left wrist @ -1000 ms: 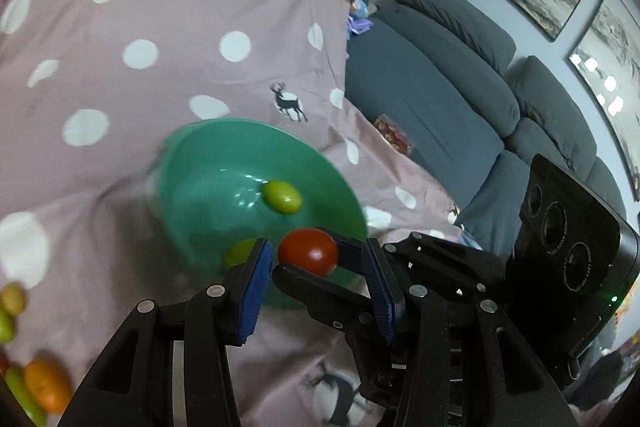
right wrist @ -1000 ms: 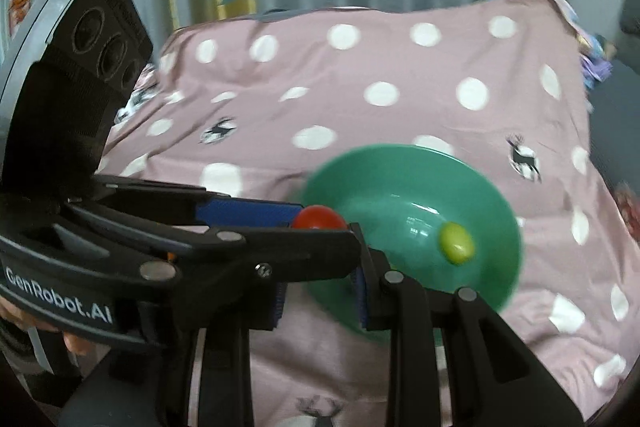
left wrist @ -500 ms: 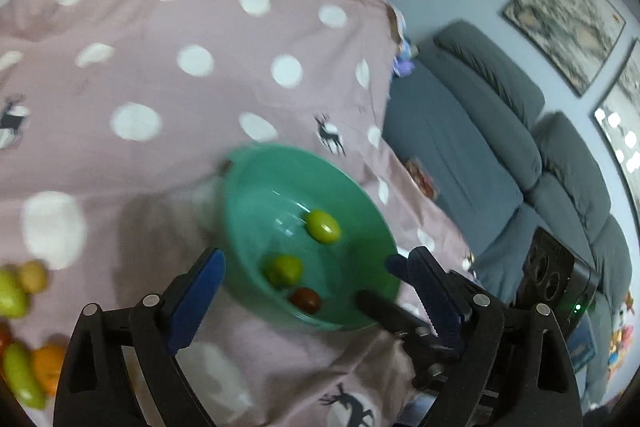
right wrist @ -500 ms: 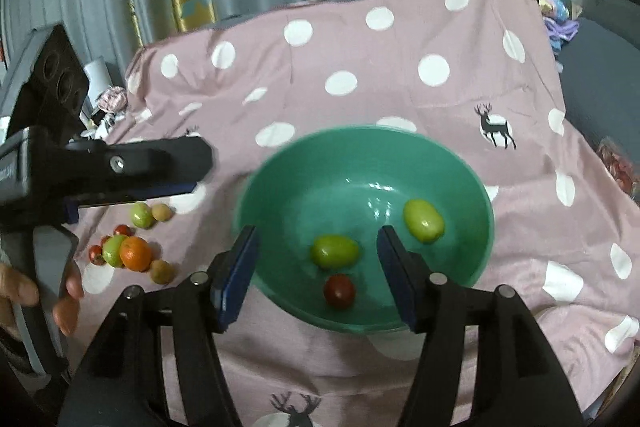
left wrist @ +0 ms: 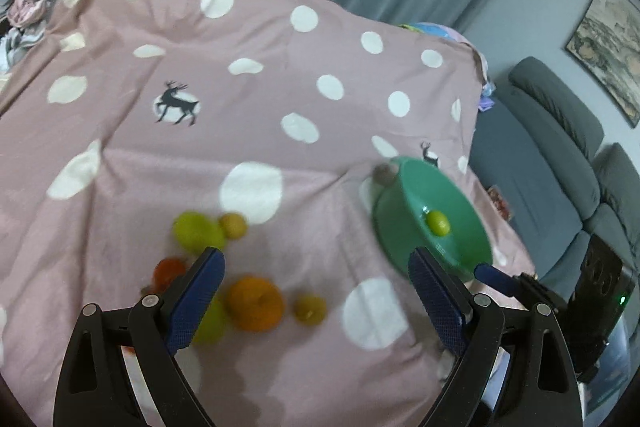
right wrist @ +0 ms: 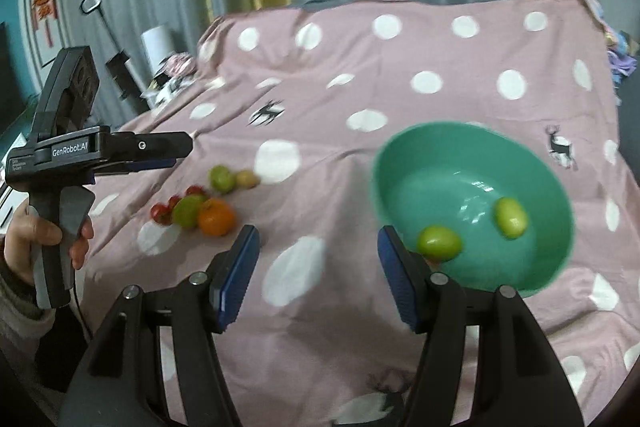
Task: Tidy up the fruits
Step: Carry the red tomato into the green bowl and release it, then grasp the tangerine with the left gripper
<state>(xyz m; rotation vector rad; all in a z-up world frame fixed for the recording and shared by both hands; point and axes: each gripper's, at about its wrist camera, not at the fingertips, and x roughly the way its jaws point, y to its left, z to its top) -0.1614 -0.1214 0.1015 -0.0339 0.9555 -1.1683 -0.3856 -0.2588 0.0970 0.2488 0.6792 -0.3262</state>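
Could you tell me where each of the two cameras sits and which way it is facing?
Left wrist: sits on the left gripper, angled down at the loose fruit pile on the spotted cloth; its own open fingers show.
Right wrist: sits on the right gripper, looking down at the green bowl; its own open fingers and the person's hand show.
Shared: bowl, fruit pile, cloth.

- bowl point(right wrist: 520, 163): on tablecloth point(right wrist: 400, 67), right side; two fruits inside
- loose fruit pile point(right wrist: 200, 207): on tablecloth, left of bowl
- sofa point(left wrist: 560, 155): right of table
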